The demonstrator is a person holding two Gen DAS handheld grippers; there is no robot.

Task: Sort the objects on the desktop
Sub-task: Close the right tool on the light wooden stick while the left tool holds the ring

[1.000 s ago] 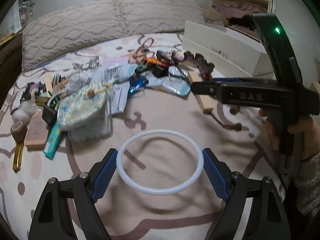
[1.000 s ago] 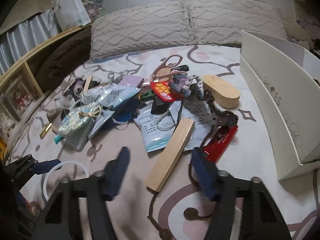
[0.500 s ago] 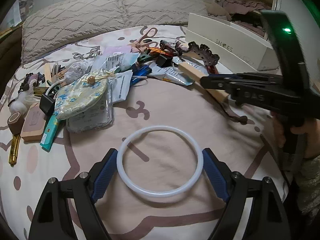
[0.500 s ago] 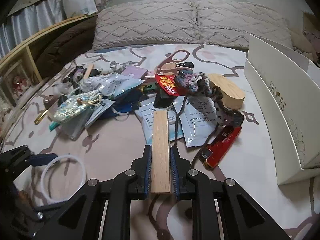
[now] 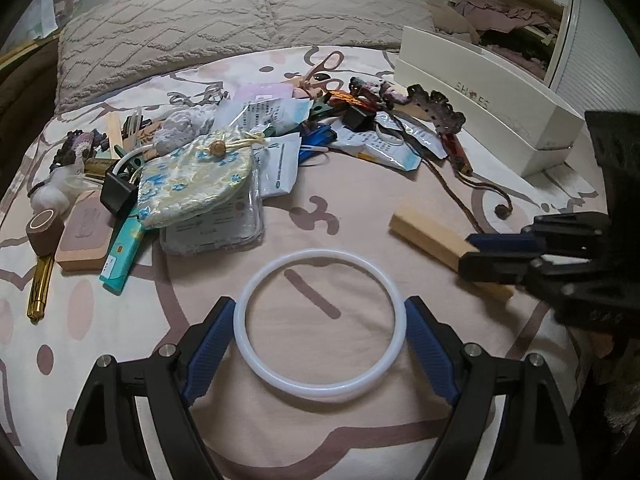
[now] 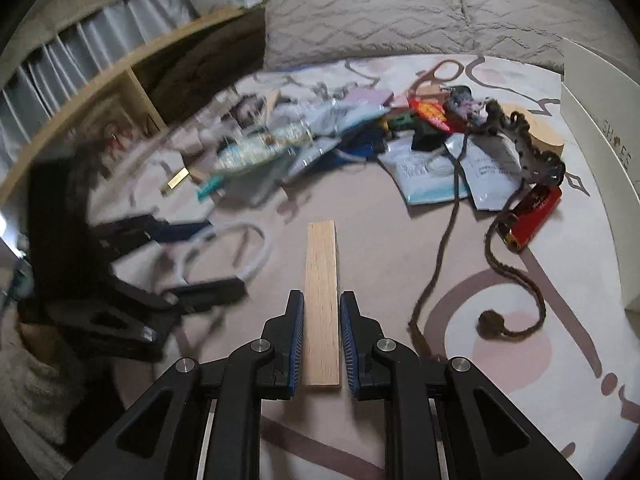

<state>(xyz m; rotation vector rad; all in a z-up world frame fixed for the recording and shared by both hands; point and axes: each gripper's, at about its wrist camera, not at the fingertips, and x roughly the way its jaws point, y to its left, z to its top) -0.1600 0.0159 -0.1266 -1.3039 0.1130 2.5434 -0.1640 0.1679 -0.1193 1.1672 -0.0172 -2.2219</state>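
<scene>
Sorting barely begun, by the look of it: most of the clutter heaped mid-bed (image 5: 352, 208), well short of the white shoebox (image 5: 480, 120) at the far right. Right gripper (image 6: 321, 344) clenched on a flat wooden slat (image 6: 320, 280), jaws having just been closing on its near end, the slat lifted clear of the pile. Left gripper (image 5: 320, 344) spread wide yet grasping a white ring (image 5: 320, 320), blue ribbed pads touching its rim on either side. Left to sort: a floral satin pouch (image 5: 196, 180), glossy printed sachets (image 6: 432, 172), a braided brown cord (image 6: 516, 272) ending in a knot, pink-handled scissors (image 5: 324, 68), a red case (image 6: 536, 216). Smooth pale slat grain; thin, glossy, round ring; soft patterned bedding.
</scene>
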